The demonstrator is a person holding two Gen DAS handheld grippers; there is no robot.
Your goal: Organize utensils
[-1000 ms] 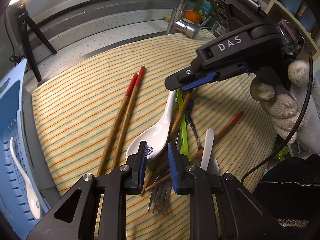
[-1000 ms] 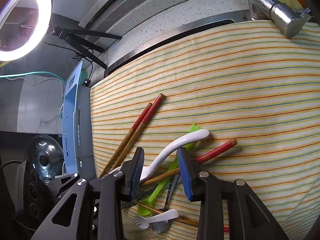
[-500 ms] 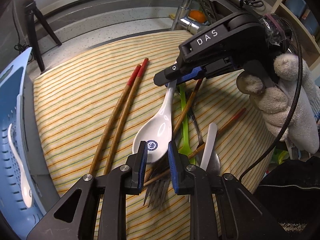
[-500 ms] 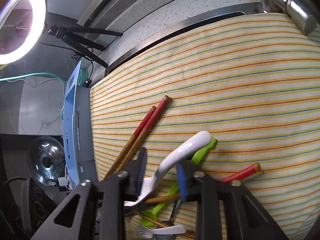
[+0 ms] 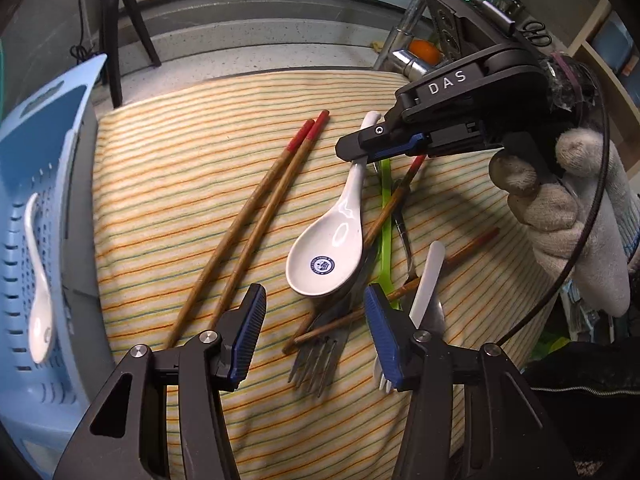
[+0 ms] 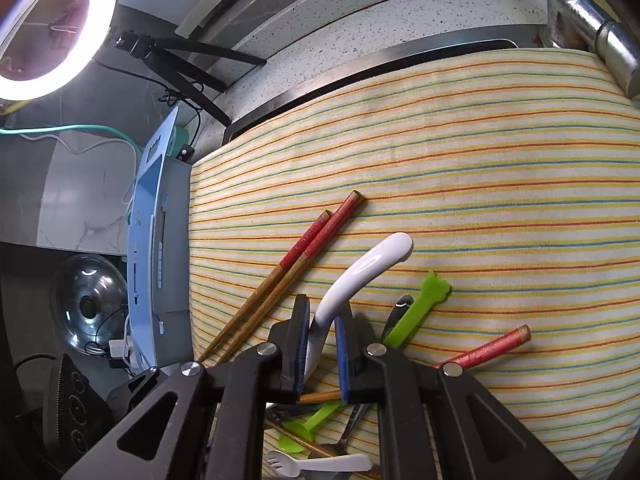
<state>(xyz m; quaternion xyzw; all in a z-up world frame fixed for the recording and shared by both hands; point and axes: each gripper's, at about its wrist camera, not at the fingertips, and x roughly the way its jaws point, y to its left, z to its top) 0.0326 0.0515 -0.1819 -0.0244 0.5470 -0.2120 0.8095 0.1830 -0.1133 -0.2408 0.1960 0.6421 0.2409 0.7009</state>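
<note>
Right hand-held gripper (image 6: 322,354) has just closed on the white soup spoon (image 5: 332,240) by its handle, lifting that end; the bowl rests on the utensil pile on the striped cloth (image 5: 180,184). Left hand-held gripper (image 5: 316,336) has just opened wide, nothing between the jaws. Likely next: spoon goes to the blue basket (image 5: 44,168) w/ the other one.

Soup spoon (image 5: 336,240): white ceramic, blue emblem in bowl, handle raised off the striped cloth.
Chopsticks (image 5: 256,220): wooden pair (red tips), lying side by side beside it.
Fork (image 5: 320,356): metal, under the pile.
</note>
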